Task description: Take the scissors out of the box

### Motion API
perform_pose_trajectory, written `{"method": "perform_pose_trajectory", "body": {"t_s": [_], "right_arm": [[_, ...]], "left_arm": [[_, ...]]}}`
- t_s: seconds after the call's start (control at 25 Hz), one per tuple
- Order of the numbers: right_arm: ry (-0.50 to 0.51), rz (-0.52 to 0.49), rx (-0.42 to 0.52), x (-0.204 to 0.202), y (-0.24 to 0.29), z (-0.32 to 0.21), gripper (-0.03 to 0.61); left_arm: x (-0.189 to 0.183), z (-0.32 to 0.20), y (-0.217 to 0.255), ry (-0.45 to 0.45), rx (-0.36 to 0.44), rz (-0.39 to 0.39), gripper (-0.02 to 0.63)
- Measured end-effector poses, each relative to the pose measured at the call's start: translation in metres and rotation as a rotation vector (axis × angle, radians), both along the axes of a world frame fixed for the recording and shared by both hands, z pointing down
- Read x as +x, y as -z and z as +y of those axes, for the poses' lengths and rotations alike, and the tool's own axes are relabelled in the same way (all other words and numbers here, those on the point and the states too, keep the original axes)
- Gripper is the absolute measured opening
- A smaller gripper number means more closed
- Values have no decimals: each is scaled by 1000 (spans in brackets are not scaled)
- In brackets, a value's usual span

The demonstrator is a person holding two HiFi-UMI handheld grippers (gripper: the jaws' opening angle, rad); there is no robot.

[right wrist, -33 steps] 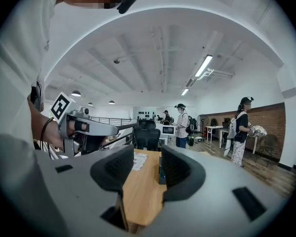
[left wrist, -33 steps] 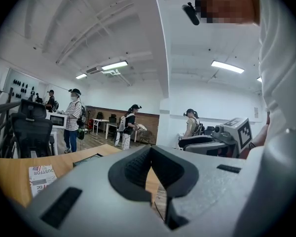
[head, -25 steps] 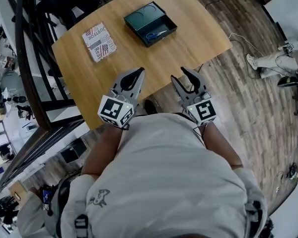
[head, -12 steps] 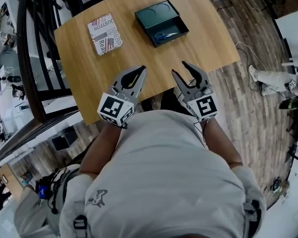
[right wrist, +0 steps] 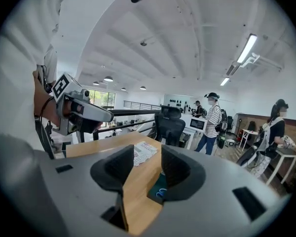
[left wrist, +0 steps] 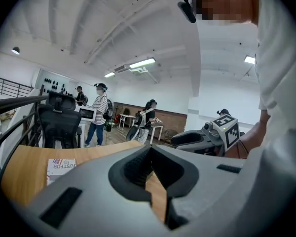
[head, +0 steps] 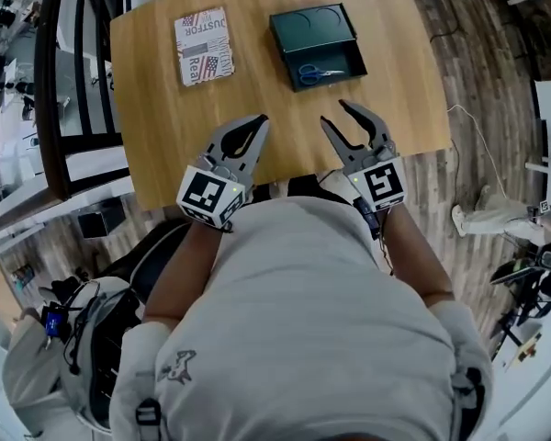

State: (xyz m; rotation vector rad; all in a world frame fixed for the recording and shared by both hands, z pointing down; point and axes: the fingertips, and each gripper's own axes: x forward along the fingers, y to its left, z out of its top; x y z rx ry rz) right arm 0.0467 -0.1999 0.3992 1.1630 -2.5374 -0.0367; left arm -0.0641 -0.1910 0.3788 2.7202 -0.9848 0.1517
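Scissors (head: 320,72) with blue handles lie inside the dark green box (head: 308,28), in the half nearer the person. The box rests open on the wooden table (head: 165,108), toward its far right part. A printed booklet (head: 205,46) lies flat on the table to the left of the box, apart from it.

The left hand-held gripper (head: 260,119) is held above the near edge of the table. Its jaws meet at the tips and nothing is clamped between them; the left gripper view shows only bare table through the hollow behind the tips. The right hand-held gripper (head: 335,113) is held beside it, also above the near edge. Its jaws stand apart and hold nothing; in the right gripper view the gap between the pads frames the table surface, a corner of the box and one blue scissor handle.

Both hand-held grippers point toward the far side of the table and are well apart from the box. Neither touches the table, the booklet or the scissors. The marker cube of each sits close against the person's light shirt (head: 303,338)
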Motion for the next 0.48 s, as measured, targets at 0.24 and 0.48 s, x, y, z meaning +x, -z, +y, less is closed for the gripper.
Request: {"method": "perform_pose_trajectory", "body": {"t_s": [0.24,0.48], "right_arm": [[145,67,-64,9,-20,-37,178],[284,135,-109,11,-49,-66,170]], "left_arm": [[17,-21,-13,77,-44,-1,5],[31,-42,-25,123,-55,-34,5]]}}
